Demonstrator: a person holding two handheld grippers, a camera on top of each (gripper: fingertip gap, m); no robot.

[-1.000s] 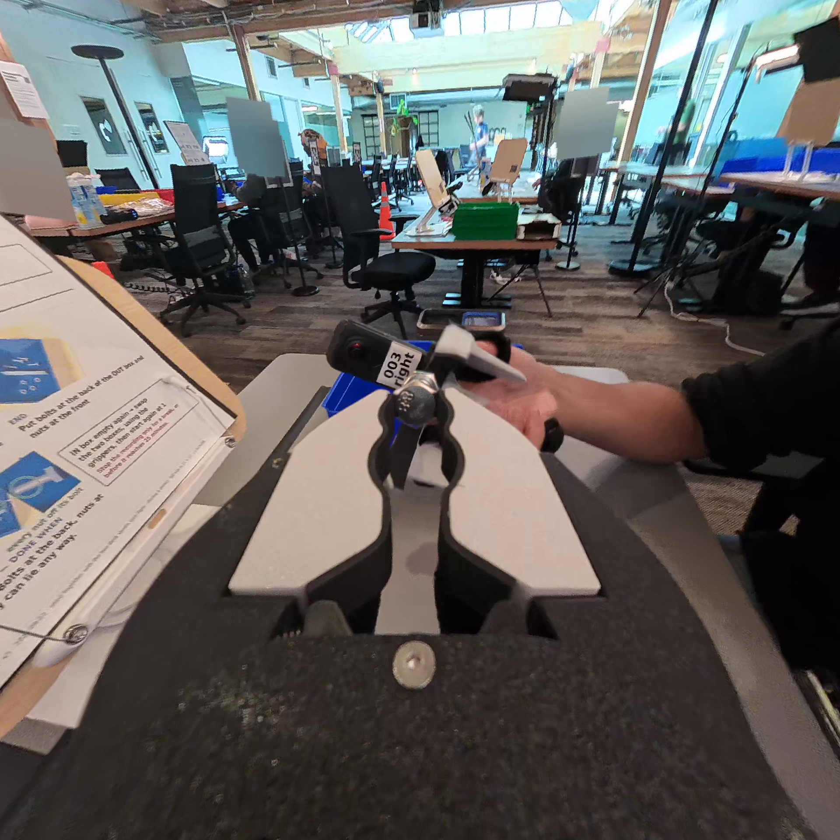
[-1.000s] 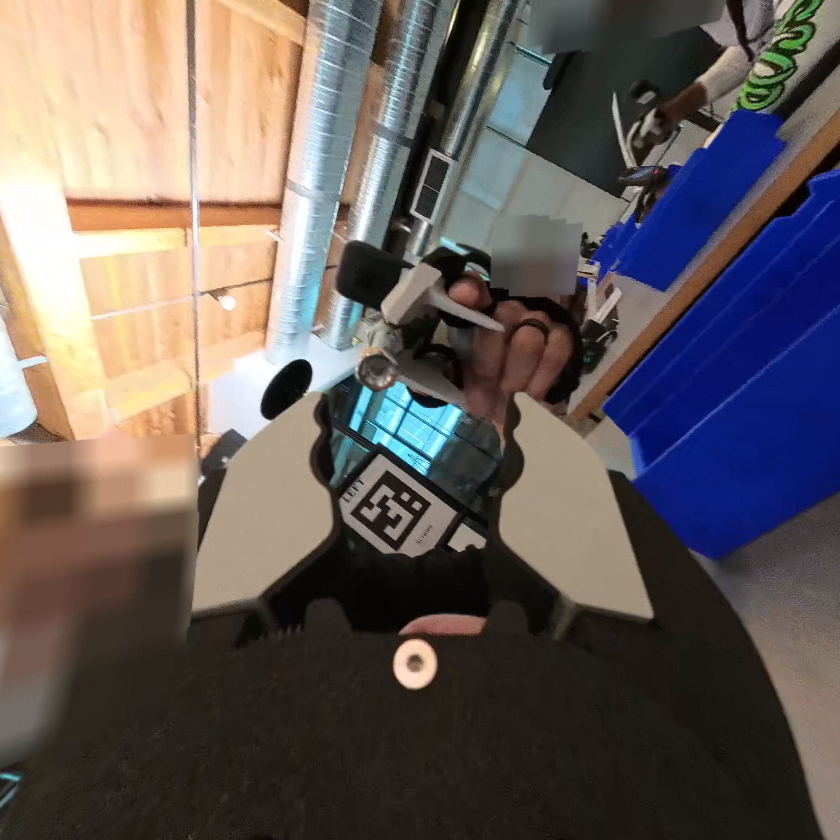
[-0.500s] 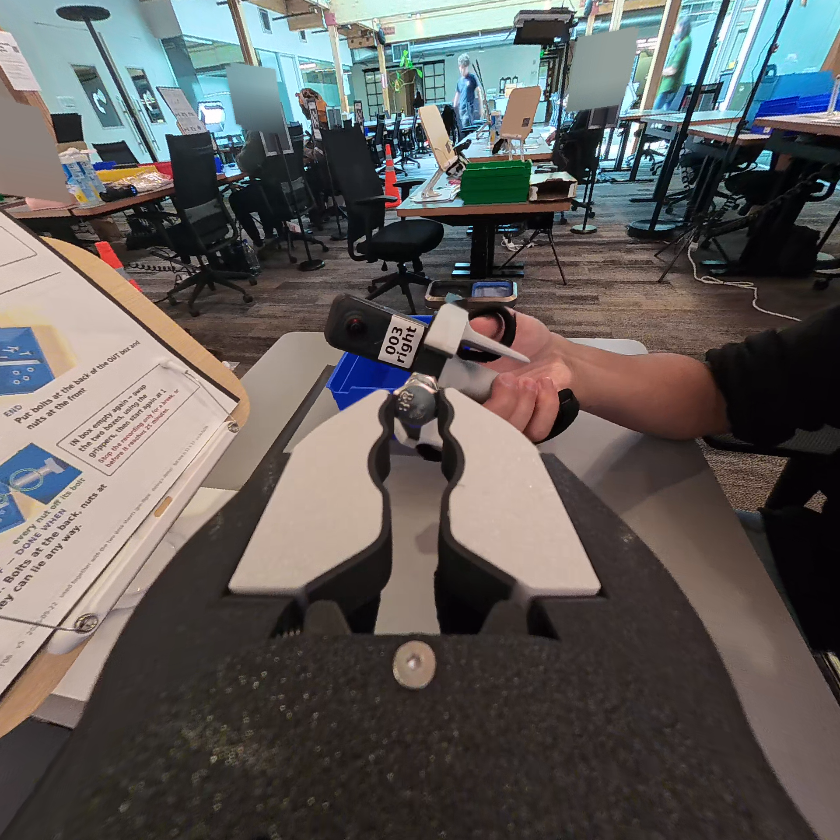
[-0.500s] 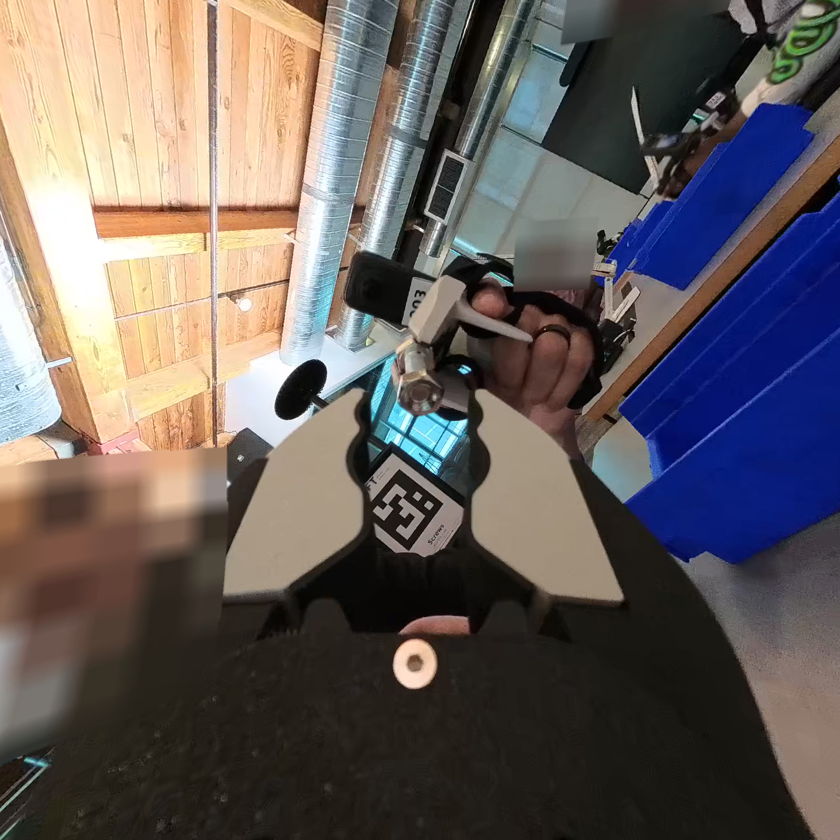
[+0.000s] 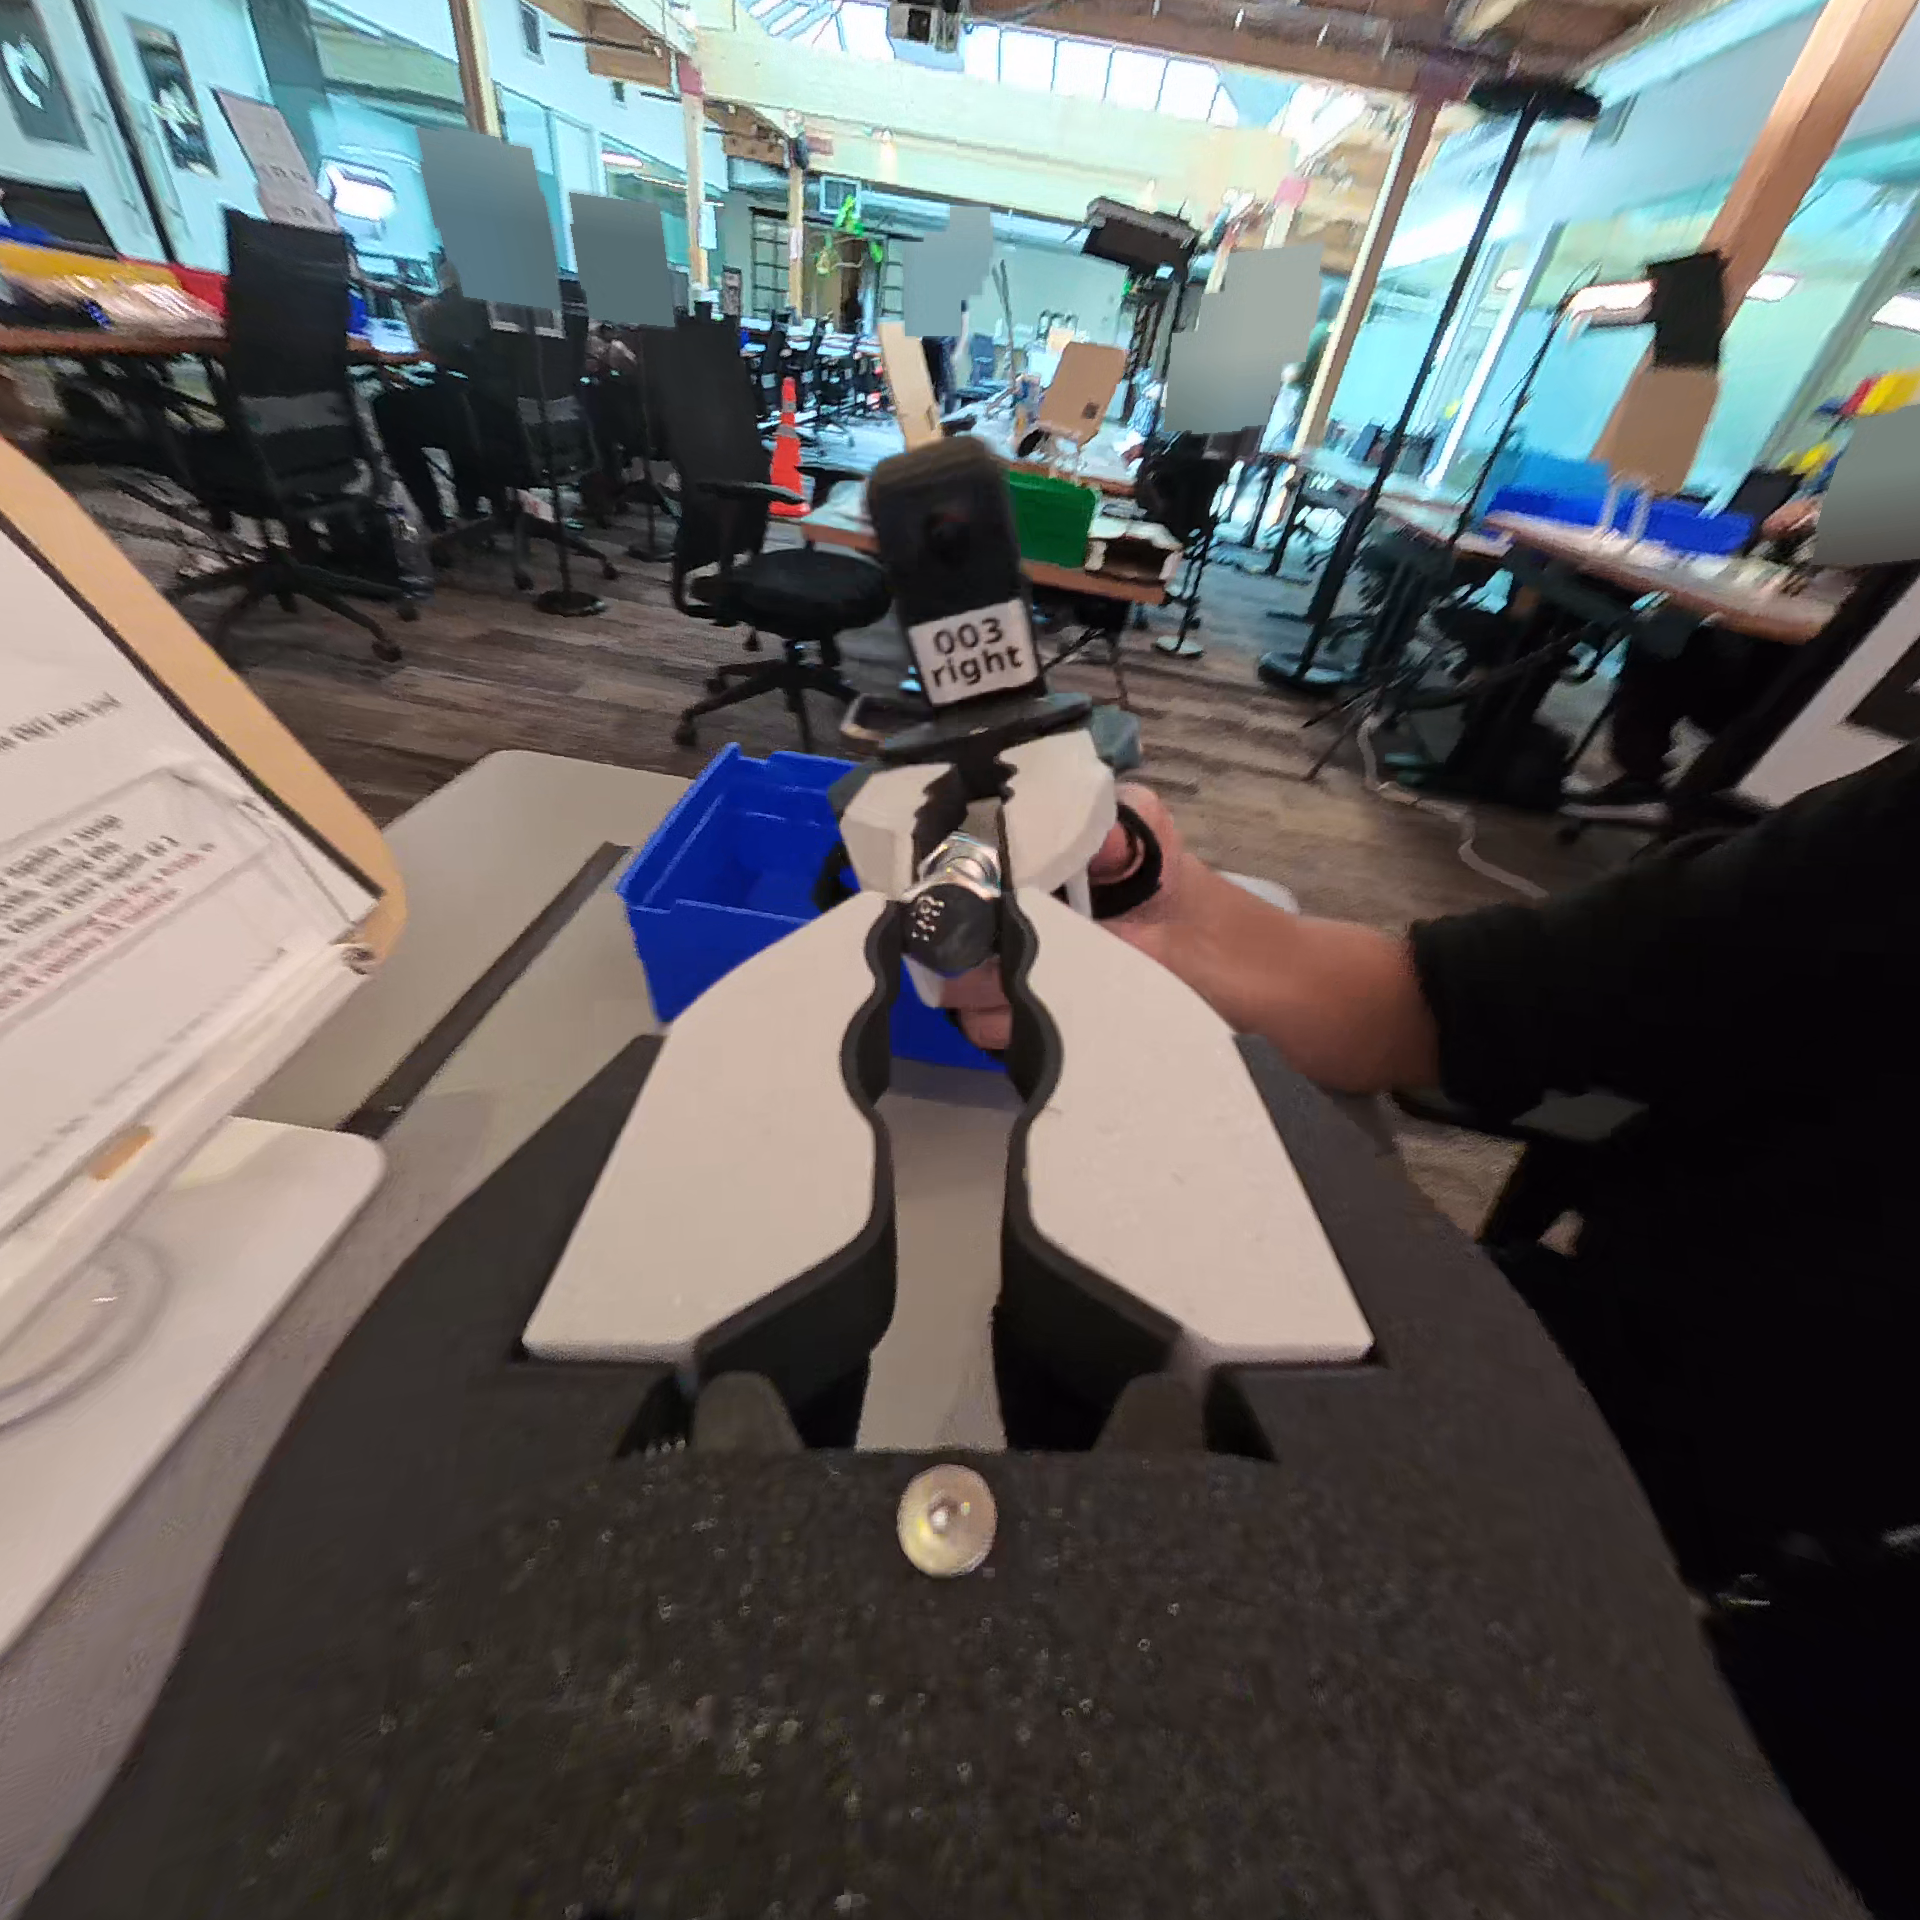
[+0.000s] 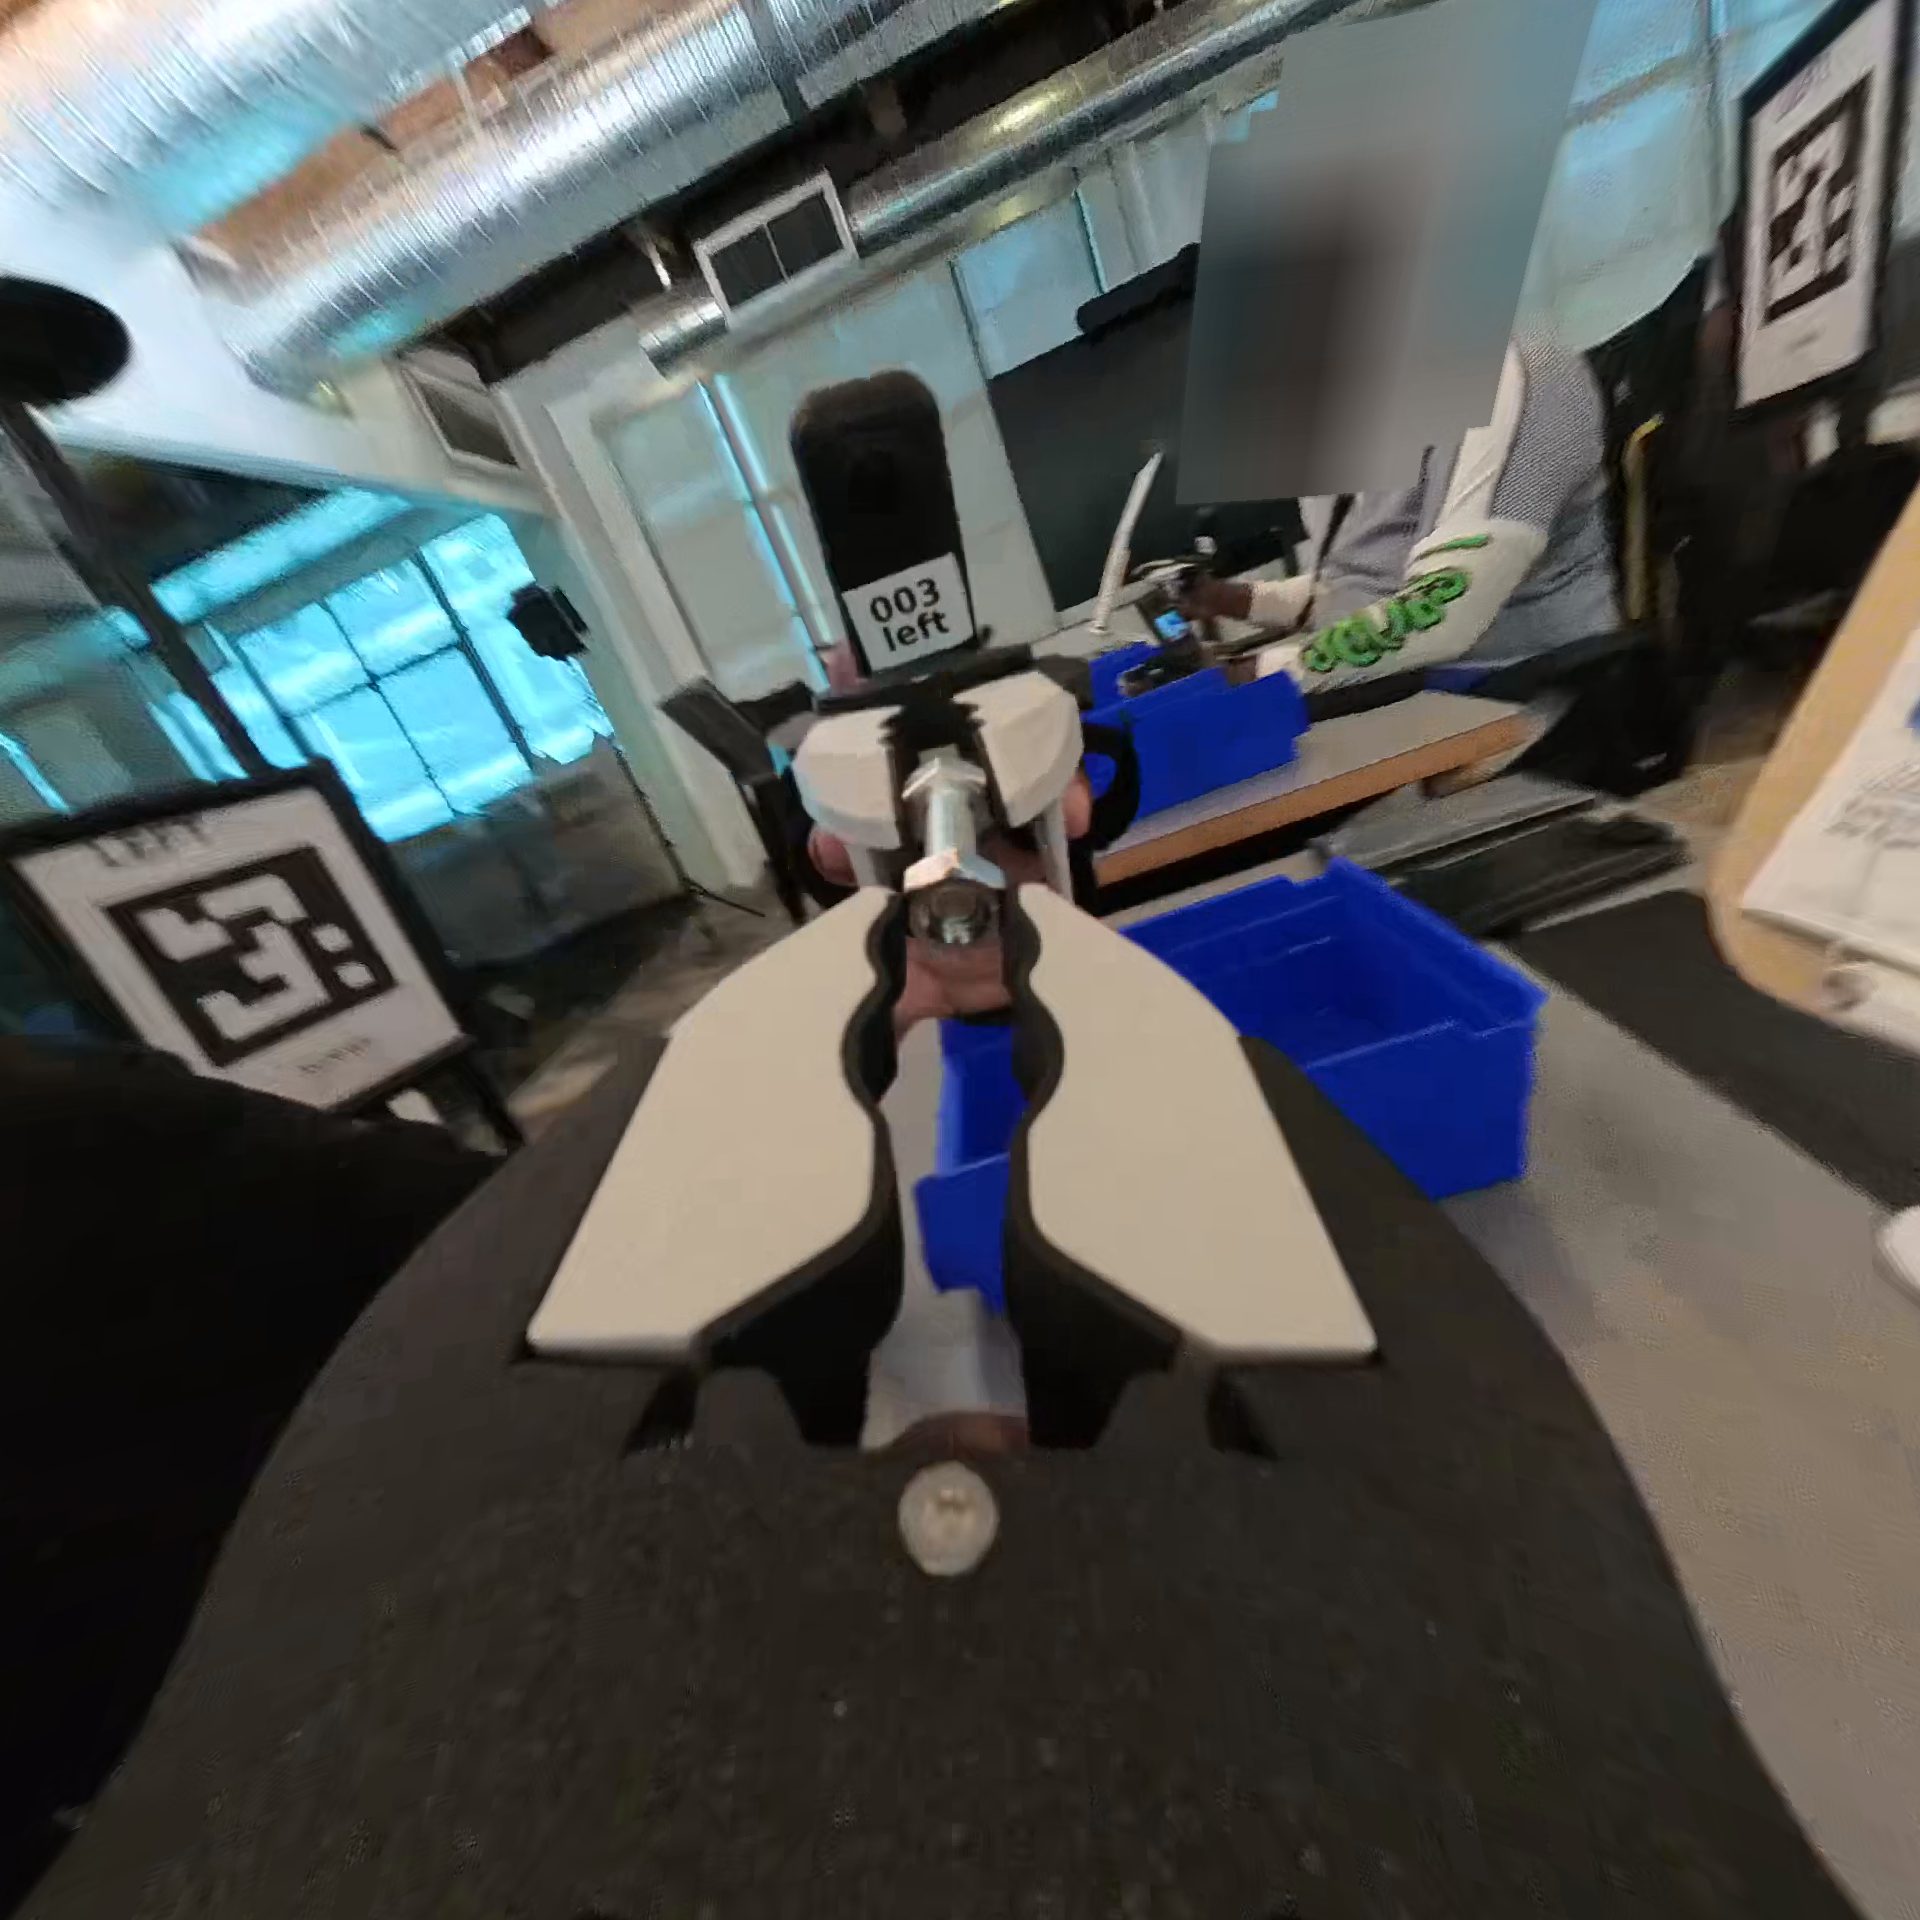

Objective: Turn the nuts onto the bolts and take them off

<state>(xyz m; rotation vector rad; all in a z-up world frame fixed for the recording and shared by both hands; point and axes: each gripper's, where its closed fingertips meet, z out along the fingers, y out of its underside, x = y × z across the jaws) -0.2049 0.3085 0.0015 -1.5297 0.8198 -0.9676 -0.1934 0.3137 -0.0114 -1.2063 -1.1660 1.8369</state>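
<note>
My left gripper (image 5: 940, 925) is shut on the head of a silver bolt (image 5: 935, 920) and holds it in the air above the table. The bolt's shank points away towards my right gripper (image 5: 971, 831), which faces it upright and is closed around the far end. In the right wrist view my right gripper (image 6: 951, 914) is shut on a hex nut (image 6: 951, 881) at the tip of the bolt's threaded shank (image 6: 948, 821). My left gripper (image 6: 935, 764) holds the other end. A hand shows behind each far gripper.
A blue bin (image 5: 727, 883) stands on the grey table (image 5: 499, 935) just beyond the grippers; it also shows in the right wrist view (image 6: 1351, 1039). An instruction board (image 5: 156, 935) leans at the left. A black-and-white marker sign (image 6: 239, 935) stands beside the table. Office chairs and desks lie beyond. Only a small space, under 4 cm, lies between the two pairs of fingers.
My right gripper has rolled from lying sideways to upright and has gone from open to shut on the nut. The left gripper has kept its hold on the bolt.
</note>
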